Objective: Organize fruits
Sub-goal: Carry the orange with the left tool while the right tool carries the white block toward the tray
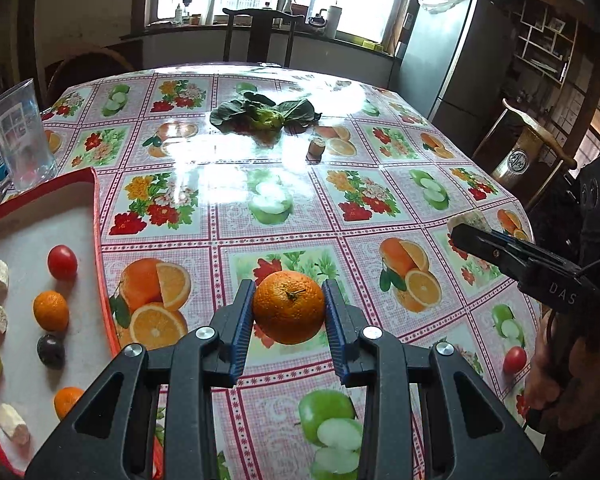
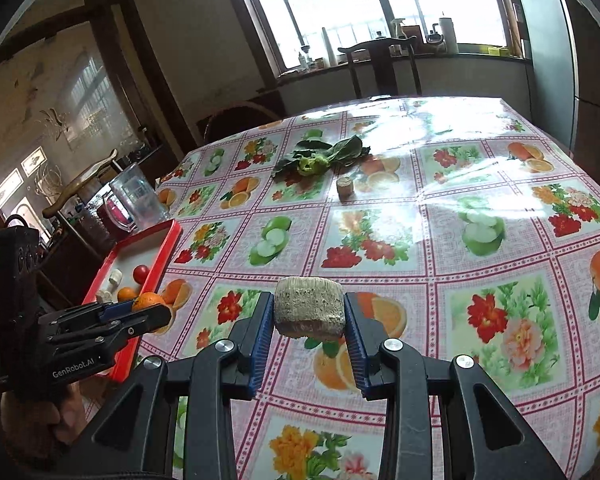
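Orange (image 1: pixel 289 307) stem toward camera, gripped

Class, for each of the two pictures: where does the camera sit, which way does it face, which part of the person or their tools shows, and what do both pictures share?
Left wrist view: sits on the left claw, faces down across the table toward the window; the claw grips an orange; the right claw and a hand show at right.
Right wrist view: sits on the right claw, facing likewise; it grips a pale chunk; the left claw and a hand show at left.
Shared: red tray, leafy greens, glass jug.
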Demonstrator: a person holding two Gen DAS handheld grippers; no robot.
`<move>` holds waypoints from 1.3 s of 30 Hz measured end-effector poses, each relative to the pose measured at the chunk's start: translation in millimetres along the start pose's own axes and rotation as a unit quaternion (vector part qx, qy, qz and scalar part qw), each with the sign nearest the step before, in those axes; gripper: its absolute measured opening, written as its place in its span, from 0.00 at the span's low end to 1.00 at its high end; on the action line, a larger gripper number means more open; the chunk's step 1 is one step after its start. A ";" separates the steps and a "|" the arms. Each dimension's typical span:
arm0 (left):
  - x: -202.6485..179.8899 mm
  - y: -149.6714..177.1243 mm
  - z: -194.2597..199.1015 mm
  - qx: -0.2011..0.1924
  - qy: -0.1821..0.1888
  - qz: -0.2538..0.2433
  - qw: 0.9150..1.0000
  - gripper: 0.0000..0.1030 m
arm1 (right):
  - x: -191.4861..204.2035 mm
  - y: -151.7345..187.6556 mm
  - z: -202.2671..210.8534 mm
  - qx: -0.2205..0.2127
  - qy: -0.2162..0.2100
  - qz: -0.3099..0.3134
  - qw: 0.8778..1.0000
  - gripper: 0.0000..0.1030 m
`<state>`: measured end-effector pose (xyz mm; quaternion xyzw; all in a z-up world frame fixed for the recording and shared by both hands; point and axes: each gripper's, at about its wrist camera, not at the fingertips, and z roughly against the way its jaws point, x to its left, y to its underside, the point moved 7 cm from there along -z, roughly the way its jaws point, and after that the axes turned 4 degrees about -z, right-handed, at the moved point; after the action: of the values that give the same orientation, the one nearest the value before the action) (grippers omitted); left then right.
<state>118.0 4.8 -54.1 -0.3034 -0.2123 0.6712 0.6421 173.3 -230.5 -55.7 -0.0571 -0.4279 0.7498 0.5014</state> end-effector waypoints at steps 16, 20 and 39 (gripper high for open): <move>55.7 45.1 50.7 -0.020 -0.028 0.056 0.998 0.30 | 77.8 36.8 -12.6 0.034 -0.045 0.041 0.998 0.34; 65.0 52.3 61.3 -0.027 -0.034 0.068 0.997 0.30 | 97.5 42.6 -14.5 0.037 -0.059 0.053 0.996 0.34; 96.5 76.2 85.3 -0.038 -0.050 0.097 0.993 0.30 | 155.6 59.3 -23.4 0.058 -0.092 0.089 0.990 0.34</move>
<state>4.9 102.8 -56.6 -0.3130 -0.2389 0.7364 0.5502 67.4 -100.0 -58.5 0.0032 -0.4213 0.8170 0.3938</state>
